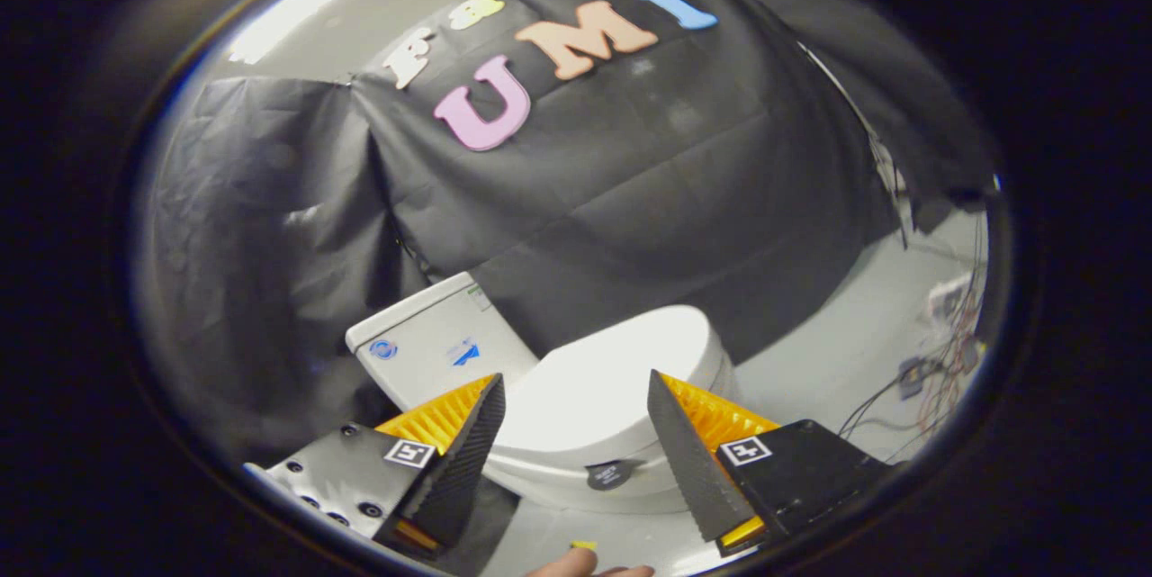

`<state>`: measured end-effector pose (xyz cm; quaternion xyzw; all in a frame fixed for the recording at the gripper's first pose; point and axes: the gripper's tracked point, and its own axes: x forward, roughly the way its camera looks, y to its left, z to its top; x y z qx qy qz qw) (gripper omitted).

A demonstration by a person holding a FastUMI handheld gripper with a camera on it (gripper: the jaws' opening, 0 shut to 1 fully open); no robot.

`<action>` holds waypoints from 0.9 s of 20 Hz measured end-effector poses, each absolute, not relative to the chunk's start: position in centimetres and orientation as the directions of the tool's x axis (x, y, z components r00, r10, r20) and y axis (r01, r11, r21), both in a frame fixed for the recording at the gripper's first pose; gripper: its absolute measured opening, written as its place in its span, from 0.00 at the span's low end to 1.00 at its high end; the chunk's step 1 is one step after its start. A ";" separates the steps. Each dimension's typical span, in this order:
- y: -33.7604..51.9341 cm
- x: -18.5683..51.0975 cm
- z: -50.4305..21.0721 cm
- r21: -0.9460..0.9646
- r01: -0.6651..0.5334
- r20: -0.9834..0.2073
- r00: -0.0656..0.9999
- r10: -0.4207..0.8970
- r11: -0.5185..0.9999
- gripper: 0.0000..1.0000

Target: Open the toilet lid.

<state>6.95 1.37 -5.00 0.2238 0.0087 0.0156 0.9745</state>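
Black cloth wall — pale floor

The claw hangs with its fingers spread wide and nothing between them — open air lies from the fingers to the closed lid just ahead. The tank stands at 10 o'clock from the claw, touching the lid's rear and blocking that side. Black cloth walls off everything beyond at 12 o'clock, close behind the tank and bowl. At 3 o'clock the floor is bare beside the toilet, a free way round — farther out, loose cables clutter it. At 6 o'clock, below the bowl's rim, a fingertip shows on the floor side, near a small yellow bit.
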 end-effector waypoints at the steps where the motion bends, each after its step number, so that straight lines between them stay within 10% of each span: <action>1: 1.6 7.6 -6.0 0.446 -0.021 -0.032 0.999 0.039 0.895 0.98; 18: 4.2 10.5 -19.0 0.676 0.140 -0.380 0.908 0.179 0.724 0.74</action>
